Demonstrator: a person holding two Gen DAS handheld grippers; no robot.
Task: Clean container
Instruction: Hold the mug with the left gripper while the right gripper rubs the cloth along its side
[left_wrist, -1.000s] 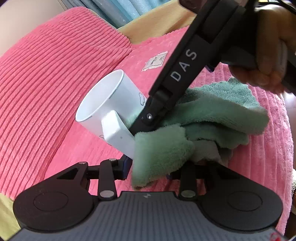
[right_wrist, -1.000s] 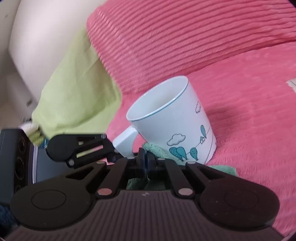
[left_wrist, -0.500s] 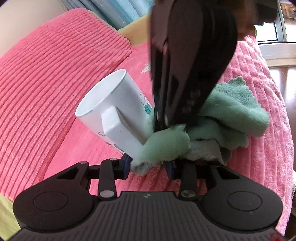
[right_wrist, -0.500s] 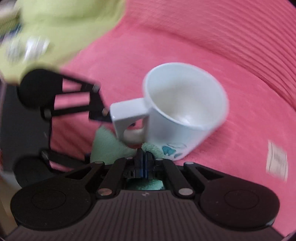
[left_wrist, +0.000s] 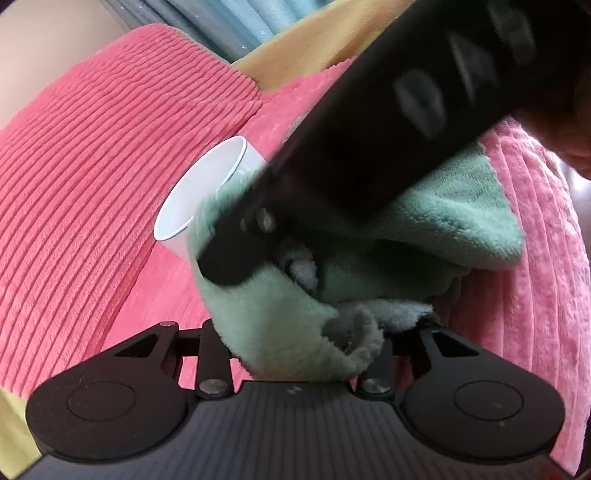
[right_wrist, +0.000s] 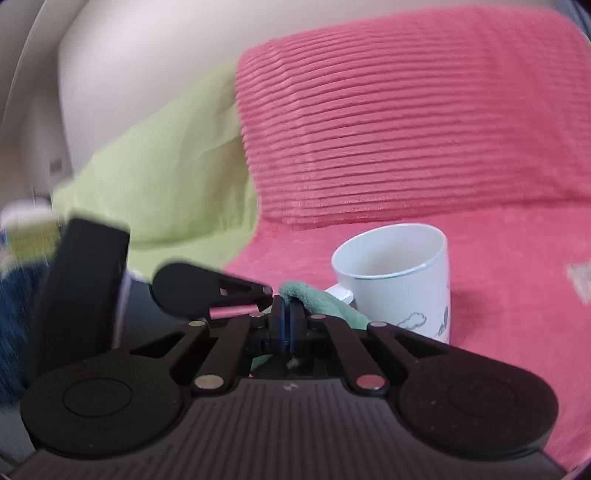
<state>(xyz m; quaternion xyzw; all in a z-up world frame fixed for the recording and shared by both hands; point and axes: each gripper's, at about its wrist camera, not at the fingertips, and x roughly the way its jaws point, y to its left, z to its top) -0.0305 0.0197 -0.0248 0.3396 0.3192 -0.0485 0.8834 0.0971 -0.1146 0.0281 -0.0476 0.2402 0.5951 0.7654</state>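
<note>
1. Sitting upright on the pink ribbed blanket (right_wrist: 406, 129), the white mug (right_wrist: 400, 280) shows an empty interior, a thin blue rim line and a cloud print low on its wall.
2. Right gripper (right_wrist: 287, 325): fingers pressed together, pinching a fold of the green cloth (right_wrist: 325, 301) just left of the mug handle.
3. In the left wrist view the cloth (left_wrist: 424, 236) is bunched against the mug's side; only the mug's rim (left_wrist: 201, 192) and upper wall show.
4. Left gripper (left_wrist: 306, 339): fingertips buried under the cloth, can't tell if they're apart or clamping the handle.
5. The right gripper's black body (left_wrist: 388, 122) crosses that view diagonally, motion-blurred.
6. A lime-green blanket (right_wrist: 166, 177) lies left of the pink one.
</note>
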